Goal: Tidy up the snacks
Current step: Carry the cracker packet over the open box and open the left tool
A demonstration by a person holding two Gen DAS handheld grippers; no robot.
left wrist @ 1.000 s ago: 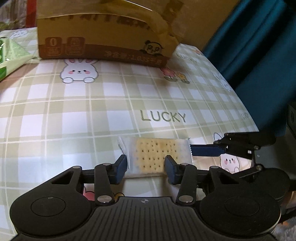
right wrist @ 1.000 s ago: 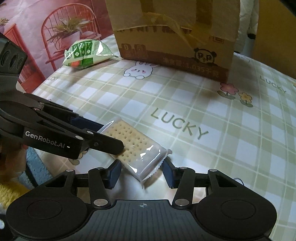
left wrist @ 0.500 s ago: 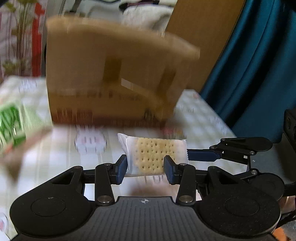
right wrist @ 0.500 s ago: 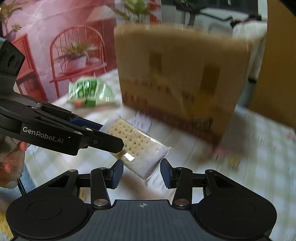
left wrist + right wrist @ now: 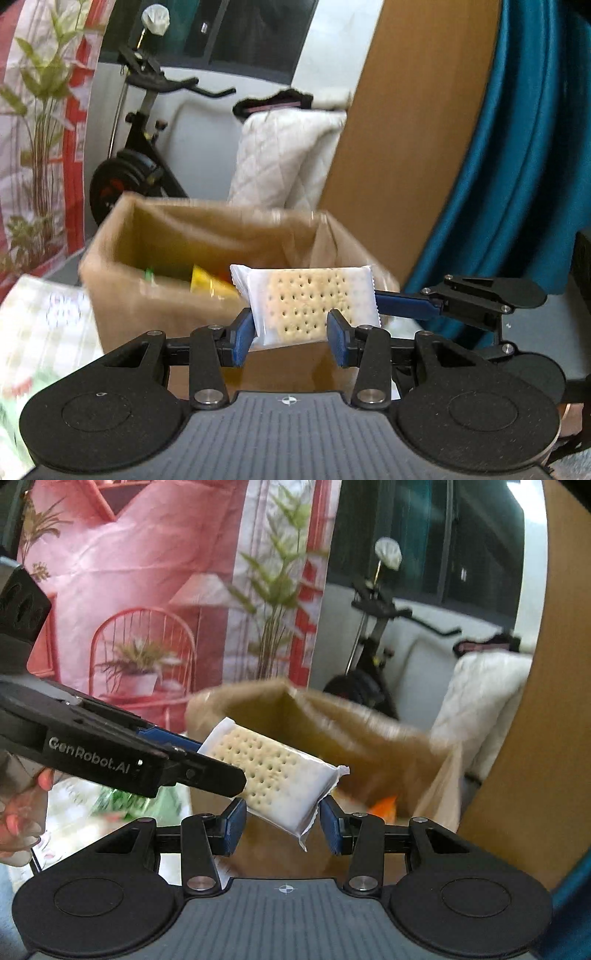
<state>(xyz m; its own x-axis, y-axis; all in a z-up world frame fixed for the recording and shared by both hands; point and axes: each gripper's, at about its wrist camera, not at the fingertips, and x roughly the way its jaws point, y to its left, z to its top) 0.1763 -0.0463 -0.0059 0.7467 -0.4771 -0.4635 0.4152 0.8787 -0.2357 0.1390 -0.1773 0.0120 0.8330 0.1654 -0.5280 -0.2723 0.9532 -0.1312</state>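
Note:
A clear packet of crackers (image 5: 310,306) hangs in the air above the near rim of an open cardboard box (image 5: 155,295). My left gripper (image 5: 290,341) is shut on its near end, one blue pad on each long side. From the right, my right gripper (image 5: 384,304) meets the packet's crimped end. In the right wrist view the packet (image 5: 273,775) slants between the pads of my right gripper (image 5: 282,823), which is shut on its lower corner. There my left gripper (image 5: 221,764) reaches in from the left, in a person's hand (image 5: 18,812). The box (image 5: 369,746) gapes behind.
A yellow snack packet (image 5: 210,284) lies inside the box. On the checked tablecloth (image 5: 44,332) to the left sits a blurred green packet (image 5: 122,803). Behind the box are an exercise bike (image 5: 140,158), a white quilted cushion (image 5: 280,162), a wooden panel (image 5: 406,129) and a teal curtain (image 5: 517,166).
Both grippers have lifted the cracker packet off the tablecloth and carried it up toward the box. The box's open top and contents now show where only its front wall did before.

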